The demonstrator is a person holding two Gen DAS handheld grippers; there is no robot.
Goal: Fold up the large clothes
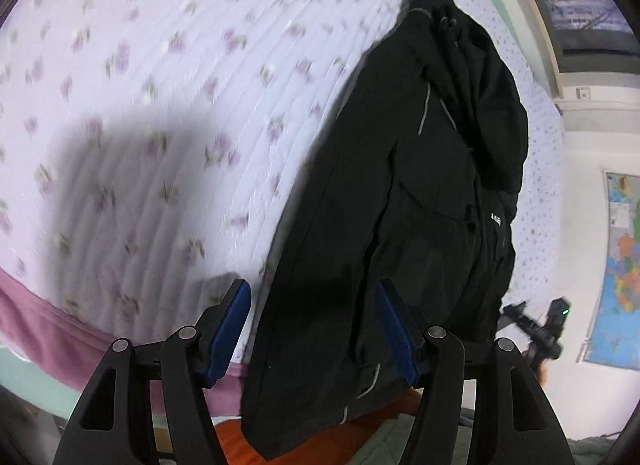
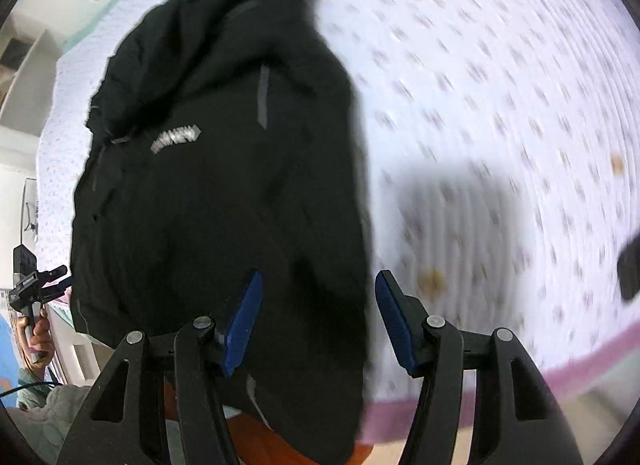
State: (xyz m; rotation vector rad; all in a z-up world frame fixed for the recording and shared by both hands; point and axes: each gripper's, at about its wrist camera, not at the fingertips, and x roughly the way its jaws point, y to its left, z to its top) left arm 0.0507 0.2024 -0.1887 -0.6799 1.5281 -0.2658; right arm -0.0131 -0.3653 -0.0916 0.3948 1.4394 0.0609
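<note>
A black hooded jacket (image 1: 420,185) lies folded lengthwise on a bed, hood at the far end, hem hanging over the near edge. My left gripper (image 1: 314,329) is open above the jacket's hem, its blue pads apart on either side of the cloth. The jacket also shows in the right wrist view (image 2: 224,185), with a grey logo on its chest. My right gripper (image 2: 318,321) is open above the jacket's right edge. The right gripper also appears in the left wrist view (image 1: 540,325), and the left gripper in the right wrist view (image 2: 32,289).
The bed carries a white quilt with small purple flowers (image 1: 160,85) and a pink border (image 1: 48,325) at the near edge. An orange cloth (image 2: 272,445) lies below the hem. A map (image 1: 620,273) hangs on the wall at right.
</note>
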